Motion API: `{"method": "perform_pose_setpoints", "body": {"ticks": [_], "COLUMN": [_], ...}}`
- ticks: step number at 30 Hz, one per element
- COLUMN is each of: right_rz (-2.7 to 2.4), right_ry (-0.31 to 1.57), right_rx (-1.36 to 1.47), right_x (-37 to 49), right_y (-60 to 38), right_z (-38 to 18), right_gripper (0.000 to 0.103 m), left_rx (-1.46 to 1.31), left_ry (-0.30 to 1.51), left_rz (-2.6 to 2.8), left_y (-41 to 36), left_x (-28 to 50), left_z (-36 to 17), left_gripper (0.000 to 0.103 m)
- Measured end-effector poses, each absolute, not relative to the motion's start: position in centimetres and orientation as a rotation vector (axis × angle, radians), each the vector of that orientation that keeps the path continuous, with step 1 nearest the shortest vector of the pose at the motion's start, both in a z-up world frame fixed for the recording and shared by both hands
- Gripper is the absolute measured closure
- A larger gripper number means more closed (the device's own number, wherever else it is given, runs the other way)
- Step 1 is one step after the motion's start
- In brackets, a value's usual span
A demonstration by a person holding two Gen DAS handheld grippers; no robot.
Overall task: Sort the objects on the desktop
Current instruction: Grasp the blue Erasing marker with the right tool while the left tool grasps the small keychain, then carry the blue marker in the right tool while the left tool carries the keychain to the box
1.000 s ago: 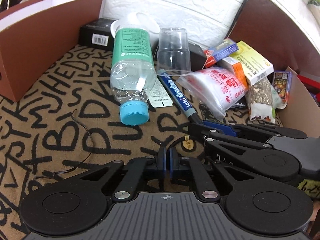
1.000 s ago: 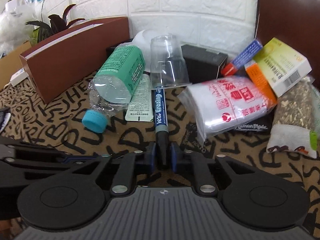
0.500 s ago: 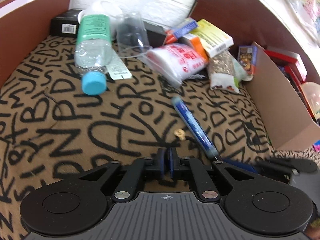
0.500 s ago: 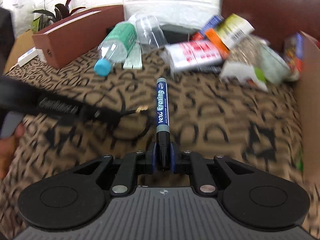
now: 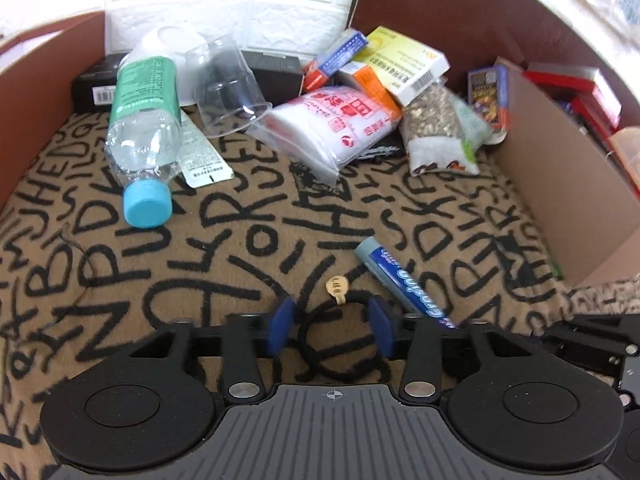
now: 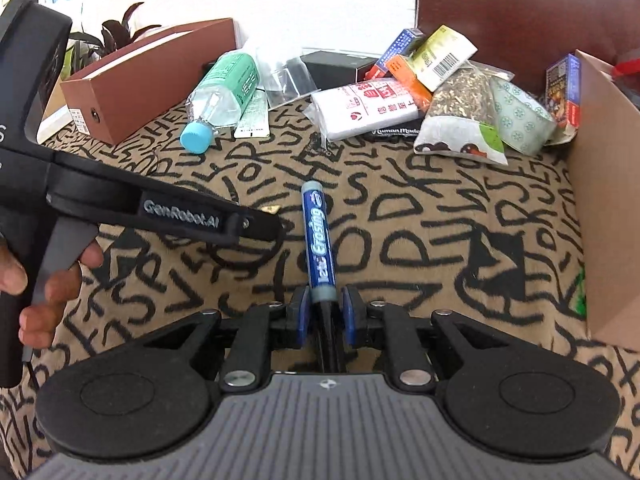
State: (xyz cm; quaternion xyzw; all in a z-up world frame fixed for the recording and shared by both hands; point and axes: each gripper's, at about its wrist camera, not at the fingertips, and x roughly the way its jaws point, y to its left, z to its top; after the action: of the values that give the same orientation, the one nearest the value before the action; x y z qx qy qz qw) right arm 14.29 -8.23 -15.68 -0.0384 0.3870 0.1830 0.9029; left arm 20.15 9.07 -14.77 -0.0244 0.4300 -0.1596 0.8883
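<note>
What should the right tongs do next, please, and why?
Probably draw back off the marker: the right tongs have just been opening, small gaps show beside its cap, and it seems to lie on the mat.

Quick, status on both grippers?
Left gripper: jaws open, black hair tie between them, not gripped.
Right gripper: jaws close around whiteboard marker; whether they grip it cannot be told.

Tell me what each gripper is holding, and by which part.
Left gripper: nothing; its jaws stand open around a black hair tie on the mat. Right gripper: the blue marker sits black-cap-end between its pads, gaps showing, apparently unclamped.
</note>
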Motion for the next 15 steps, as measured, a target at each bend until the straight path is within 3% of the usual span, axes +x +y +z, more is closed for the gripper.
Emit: {"method": "perform_pose_setpoints", "body": {"ticks": [1, 5, 10, 11, 12, 15], "right_rz": [0.378, 0.382, 0.382, 0.383, 0.385, 0.394], "right_ry": [0.801, 0.807, 0.787, 0.784, 0.783, 0.796], "right_rx": [-0.083, -0.093, -0.103, -0.112, -0.119, -0.111], "right_x": [14.5, 14.9, 15.3, 15.2, 15.1, 14.5], "right_y": [-8.1, -7.7, -7.3, -7.2, -7.2, -7.4], "right_z": [-15.7, -16.1, -16.5, -16.5, -16.5, -16.2], "right_gripper": [0.082, 0.082, 0.081, 0.083, 0.086, 0.086], "left_rx": [-0.041, -0.037, -0.084, -0.098, -0.096, -0.083], "left_ry": [0.918, 0.939, 0.934, 0.939, 0.942, 0.944], "left_rz": [-0.339, -0.387, -0.397, -0.399, -0.393, -0.395], "left_y": [9.0, 9.3, 9.4, 9.3, 9.0, 8.3], "left_x": [20.3, 19.2, 19.2, 19.3, 19.4, 18.8], "left_z": [-14.8, -14.8, -15.1, -15.1, -15.1, -15.0], "left_gripper": [0.103, 0.103, 0.078, 0.083, 0.103, 0.103]}}
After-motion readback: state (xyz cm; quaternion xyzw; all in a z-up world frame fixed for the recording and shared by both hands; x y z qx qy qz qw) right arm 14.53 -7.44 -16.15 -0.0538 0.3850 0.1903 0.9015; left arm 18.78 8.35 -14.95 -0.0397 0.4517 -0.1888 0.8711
